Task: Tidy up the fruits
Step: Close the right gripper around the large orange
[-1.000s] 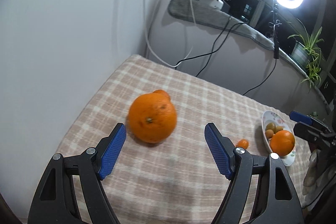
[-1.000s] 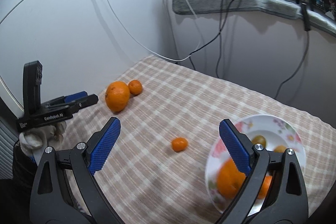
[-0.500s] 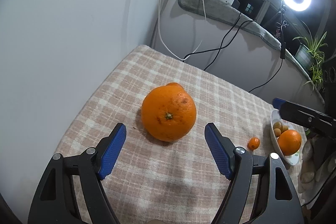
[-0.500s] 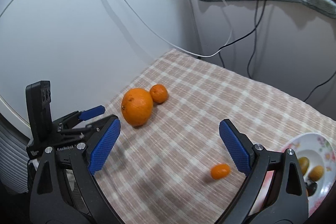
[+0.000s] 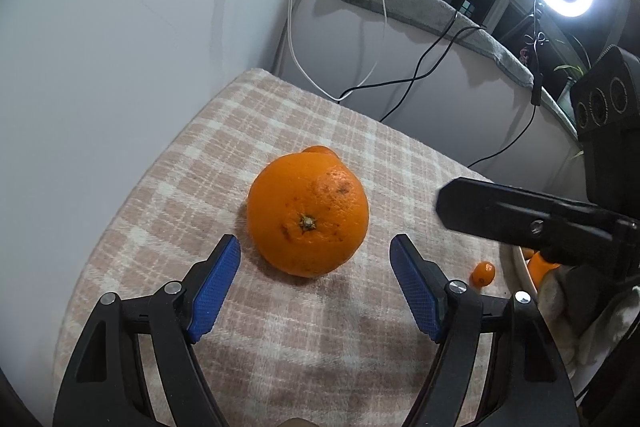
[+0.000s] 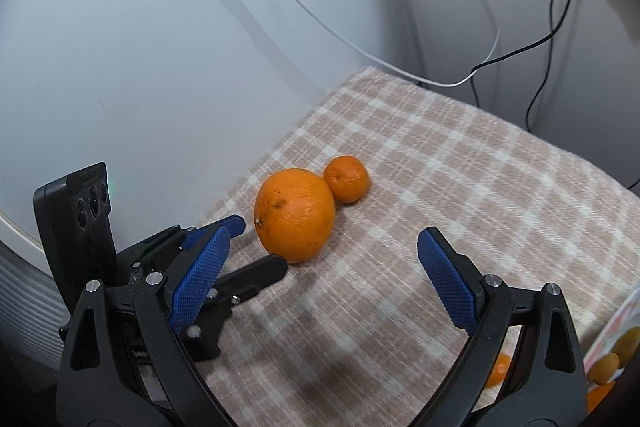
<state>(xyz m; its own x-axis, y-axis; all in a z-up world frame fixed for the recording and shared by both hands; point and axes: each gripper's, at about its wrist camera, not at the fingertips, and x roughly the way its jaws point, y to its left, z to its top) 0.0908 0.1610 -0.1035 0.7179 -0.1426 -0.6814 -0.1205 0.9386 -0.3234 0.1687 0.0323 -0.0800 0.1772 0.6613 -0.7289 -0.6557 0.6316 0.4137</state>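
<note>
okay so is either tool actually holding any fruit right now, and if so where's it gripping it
Nothing is held. The left tool stands open just short of the big orange; the right tool is open and empty.

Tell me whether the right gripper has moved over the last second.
Yes. In its own view the plate has slid to the right edge and the big orange now sits ahead, so the right gripper swung left, toward the wall.
</note>
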